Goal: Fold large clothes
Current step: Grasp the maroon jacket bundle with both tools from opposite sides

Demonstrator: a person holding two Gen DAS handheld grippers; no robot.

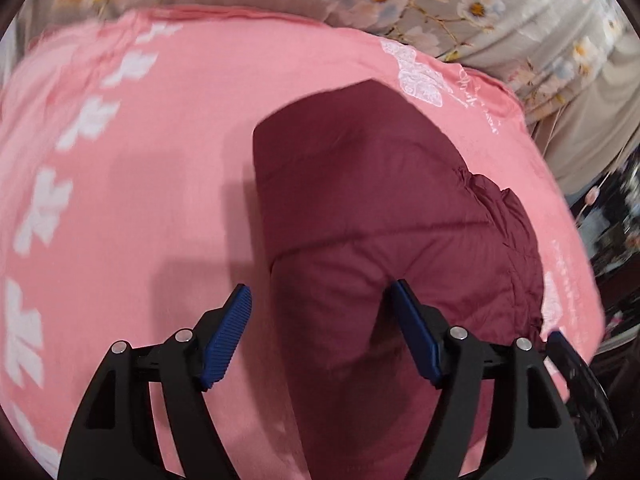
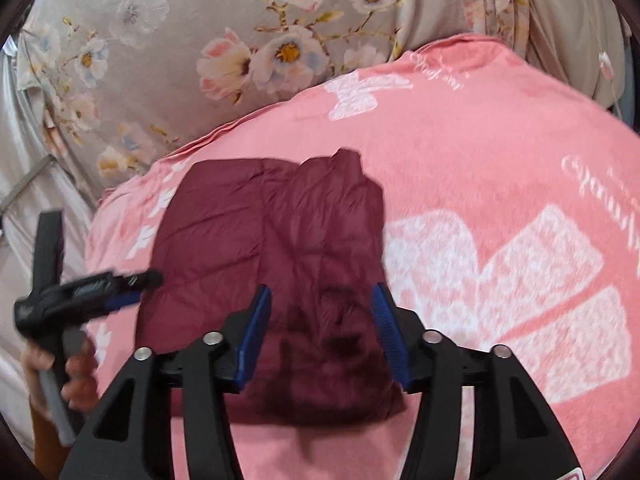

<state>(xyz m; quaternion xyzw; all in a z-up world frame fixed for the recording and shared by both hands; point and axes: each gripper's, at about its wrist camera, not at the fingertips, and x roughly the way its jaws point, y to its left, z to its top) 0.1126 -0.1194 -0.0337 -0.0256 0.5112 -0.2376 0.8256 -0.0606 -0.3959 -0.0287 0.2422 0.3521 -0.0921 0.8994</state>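
Two open tools [image 1: 320, 296] [image 2: 322, 300], folded maroon garment [image 2: 276, 240]

Pink blanket [image 2: 460, 168] (white print) — folded maroon garment [image 2: 272, 240] on it.

Nothing here reads clearly to me. The pink blanket [image 2: 500, 152] under my grippers carries white cursive script [image 2: 592, 176] beside its white bow prints, upside down and too blurred to make out. From my left wrist, the same script [image 1: 478, 98] shows near the blanket's far edge, equally unreadable.
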